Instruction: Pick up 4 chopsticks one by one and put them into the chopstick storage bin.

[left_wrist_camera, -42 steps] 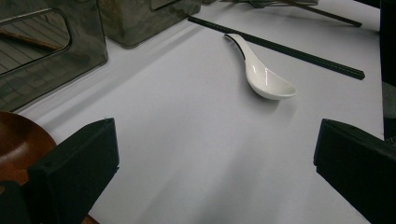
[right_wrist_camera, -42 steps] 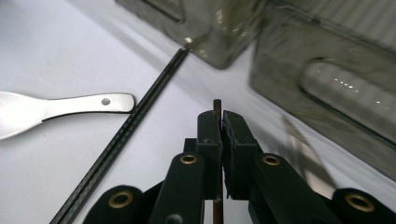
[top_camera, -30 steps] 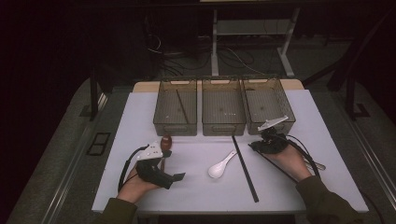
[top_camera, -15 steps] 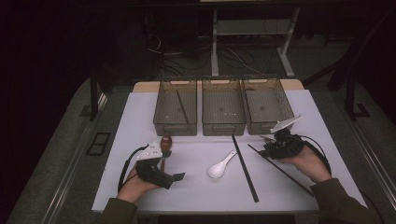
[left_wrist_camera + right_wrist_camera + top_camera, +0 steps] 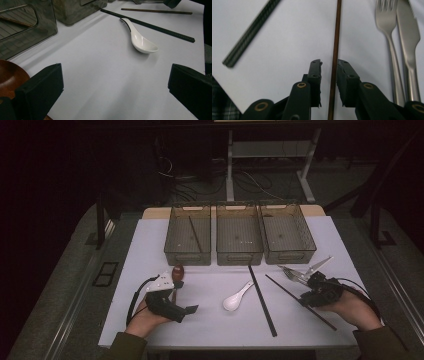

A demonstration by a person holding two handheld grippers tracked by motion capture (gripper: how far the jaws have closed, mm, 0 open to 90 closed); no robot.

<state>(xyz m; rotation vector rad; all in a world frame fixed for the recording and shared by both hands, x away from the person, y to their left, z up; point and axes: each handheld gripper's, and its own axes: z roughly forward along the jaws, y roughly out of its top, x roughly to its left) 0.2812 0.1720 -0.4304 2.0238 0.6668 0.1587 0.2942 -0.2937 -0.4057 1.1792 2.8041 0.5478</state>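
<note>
In the high view, the right gripper (image 5: 306, 296) is sitting at the lower right of the frame, over the brown chopstick (image 5: 280, 287), which is lying on the white surface (image 5: 150, 245) with its long axis running from upper left to lower right. The right hand is far nearer to it than the left gripper (image 5: 189, 310), which is resting at the lower left beside a wooden spoon (image 5: 177, 271). A fork (image 5: 291, 273) is lying just above the right gripper, a black chopstick (image 5: 261, 297) and a white spoon (image 5: 237, 298) are lying toward the middle, and 3 bins (image 5: 239, 256) are standing in a row above.

In the left gripper view, its jaws are standing wide apart with bare surface between them, the white spoon ahead at upper right.

In the right gripper view, the chopstick (image 5: 335, 50) is running straight up the frame, in line with the jaws and lying between them. The jaws have just been closing; they are narrowly apart, with a slim gap showing on each side, so nothing is clamped yet. Closing fully should pinch it across its thin width.
</note>
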